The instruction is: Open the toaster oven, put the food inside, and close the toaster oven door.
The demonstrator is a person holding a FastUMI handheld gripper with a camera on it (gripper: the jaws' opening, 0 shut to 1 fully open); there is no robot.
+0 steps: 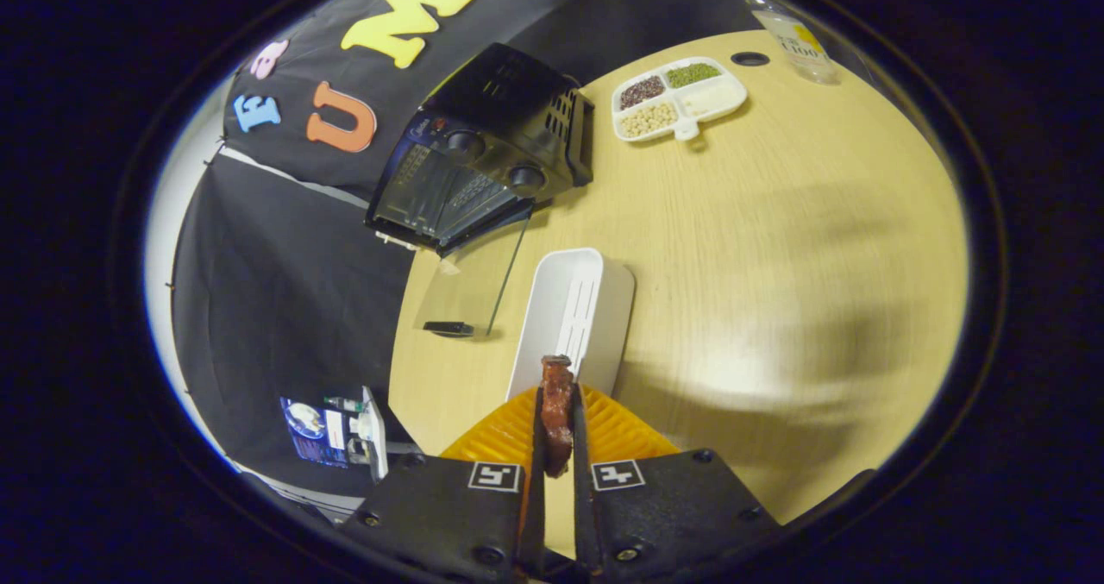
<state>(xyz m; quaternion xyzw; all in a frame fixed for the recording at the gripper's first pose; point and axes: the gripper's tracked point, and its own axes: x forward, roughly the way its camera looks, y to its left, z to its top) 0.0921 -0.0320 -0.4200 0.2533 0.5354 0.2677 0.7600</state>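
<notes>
reddish-brown meat strip (557, 411) pinched by closed gripper (557, 446), lower centre; looks soft, greasy, light; best gripped mid-length.

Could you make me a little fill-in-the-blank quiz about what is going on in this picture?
1. The gripper is shut on a reddish-brown piece of ____.
2. The toaster oven has its glass door swung ____.
3. The white divided tray beyond the toaster oven has ____ compartments.
4. Just ahead of the fingers, a white container stands on the ____ table.

Missing words: food; open; four; wooden
</notes>
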